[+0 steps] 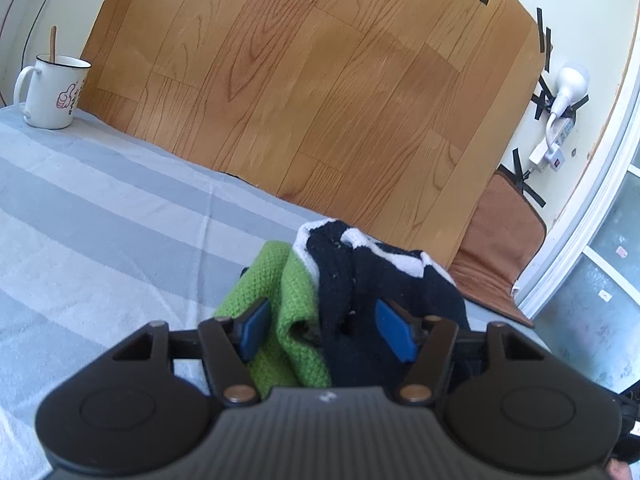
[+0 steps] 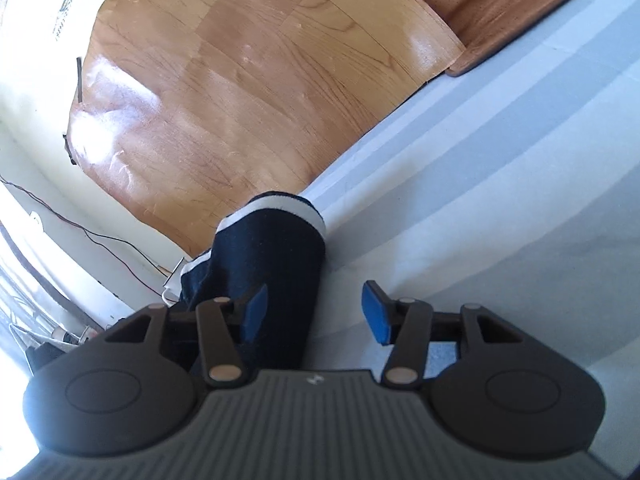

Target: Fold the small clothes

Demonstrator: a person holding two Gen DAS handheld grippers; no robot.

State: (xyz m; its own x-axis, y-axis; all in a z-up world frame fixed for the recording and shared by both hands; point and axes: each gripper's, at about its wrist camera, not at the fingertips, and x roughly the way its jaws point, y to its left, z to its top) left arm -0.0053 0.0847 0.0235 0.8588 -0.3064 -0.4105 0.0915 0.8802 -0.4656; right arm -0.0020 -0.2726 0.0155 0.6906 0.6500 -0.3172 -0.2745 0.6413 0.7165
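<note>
On the striped cloth [image 2: 500, 168], navy garment [image 2: 268, 256] lengthwise toward wall

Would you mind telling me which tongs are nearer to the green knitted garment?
Left. The left tongs stand open around the green knitted garment and the navy garment beside it. The right tongs show only navy cloth between their fingers; no green appears there.

Left tongs [image 1: 324, 330] and right tongs [image 2: 316, 312] both stand with blue pads spread wide apart
</note>
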